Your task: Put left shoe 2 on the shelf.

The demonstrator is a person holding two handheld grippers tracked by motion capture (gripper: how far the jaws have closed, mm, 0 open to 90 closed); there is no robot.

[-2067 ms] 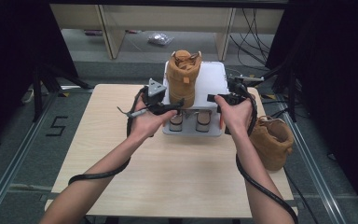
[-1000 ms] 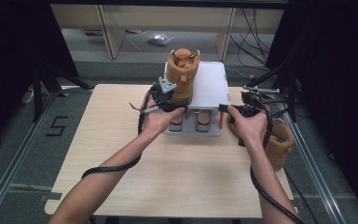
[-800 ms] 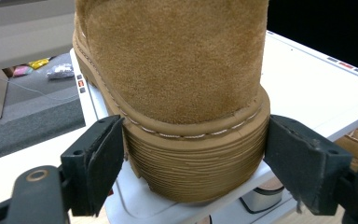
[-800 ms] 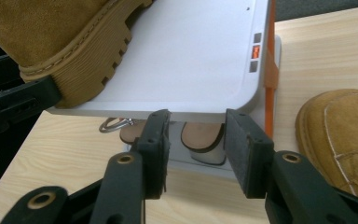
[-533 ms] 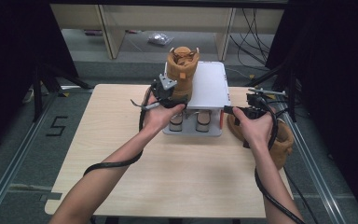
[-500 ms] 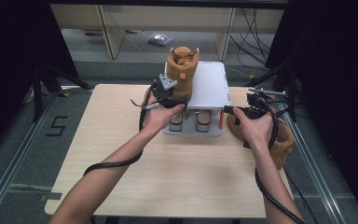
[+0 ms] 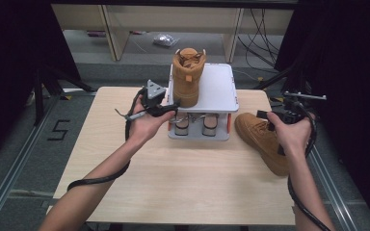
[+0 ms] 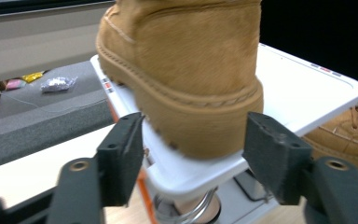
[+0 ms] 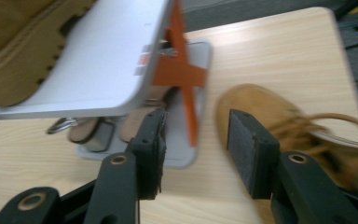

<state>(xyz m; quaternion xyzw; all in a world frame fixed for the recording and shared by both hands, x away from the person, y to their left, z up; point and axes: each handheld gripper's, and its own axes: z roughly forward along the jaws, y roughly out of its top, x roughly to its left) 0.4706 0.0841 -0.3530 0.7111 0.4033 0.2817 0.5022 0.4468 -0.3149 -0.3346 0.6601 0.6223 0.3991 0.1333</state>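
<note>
A tan boot (image 7: pixel 188 77) stands upright on the left of a white rack's top shelf (image 7: pixel 217 89). My left gripper (image 7: pixel 172 108) is at that shelf's near left corner, open. In the left gripper view its pads (image 8: pixel 121 156) sit on either side of the boot's heel (image 8: pixel 191 93), level with the shelf edge (image 8: pixel 307 93) and not pressing the boot. A second tan boot (image 7: pixel 262 139) lies on the table right of the rack. My right gripper (image 7: pixel 269 117) hovers over it, open; in the right gripper view the boot's toe (image 9: pixel 242 100) shows just beyond the empty jaws (image 9: pixel 196 142).
The rack's lower level holds two small items (image 7: pixel 195 124) behind a wire spring. An orange bracket (image 9: pixel 179 70) joins its two levels. The wooden table (image 7: pixel 183 178) has free room in front. Cables trail from both grippers. Shelving and cables lie on the floor behind.
My right gripper has left the rack's right side and moved right, over the boot on the table. My left gripper has risen to the heel of the boot on the shelf.
</note>
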